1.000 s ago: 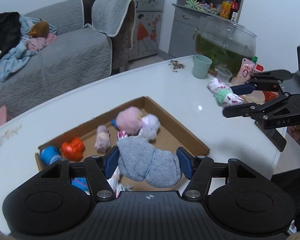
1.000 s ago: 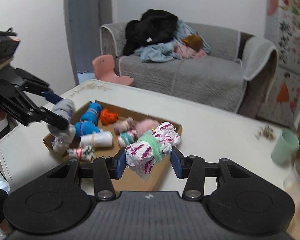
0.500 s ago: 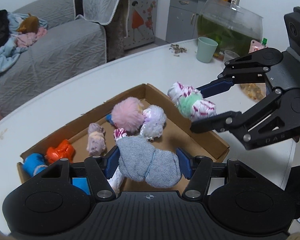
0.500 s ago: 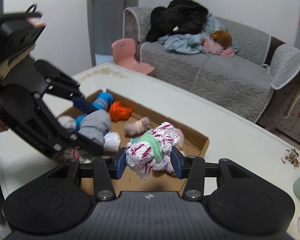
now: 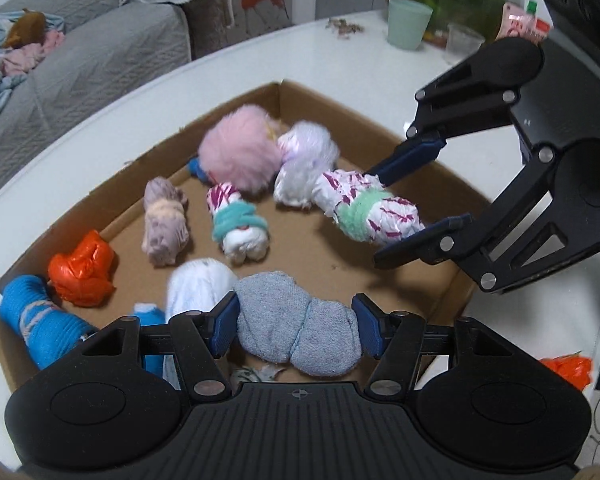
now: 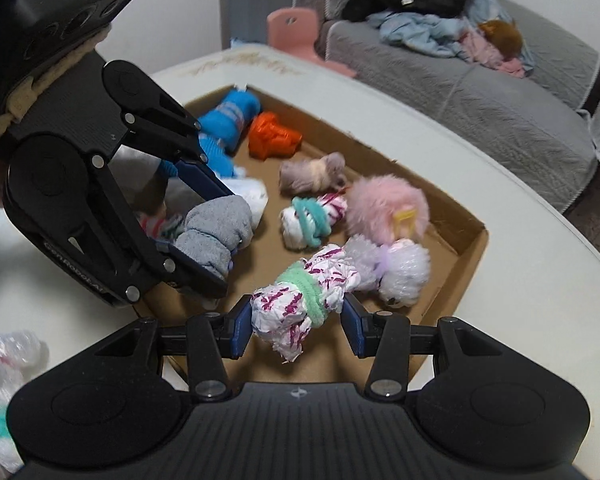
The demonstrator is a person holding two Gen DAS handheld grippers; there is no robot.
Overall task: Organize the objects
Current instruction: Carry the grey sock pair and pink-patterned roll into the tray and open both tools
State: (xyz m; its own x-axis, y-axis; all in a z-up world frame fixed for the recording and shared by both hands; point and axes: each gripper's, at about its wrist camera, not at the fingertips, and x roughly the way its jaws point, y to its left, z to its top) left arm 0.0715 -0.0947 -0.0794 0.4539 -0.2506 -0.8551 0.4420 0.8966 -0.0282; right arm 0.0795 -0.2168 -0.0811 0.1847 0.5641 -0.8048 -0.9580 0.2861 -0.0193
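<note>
left wrist: left gripper (image 5: 296, 330) clamps grey sock (image 5: 296, 332) (over box (image 5: 324, 92)).

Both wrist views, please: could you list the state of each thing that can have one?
Left gripper: shut on the grey sock roll, held over the box.
Right gripper: shut on the white-and-magenta bundle, also over the box.
Cardboard box: open-topped, holding several bundles.
Green cup: upright on the table.
</note>
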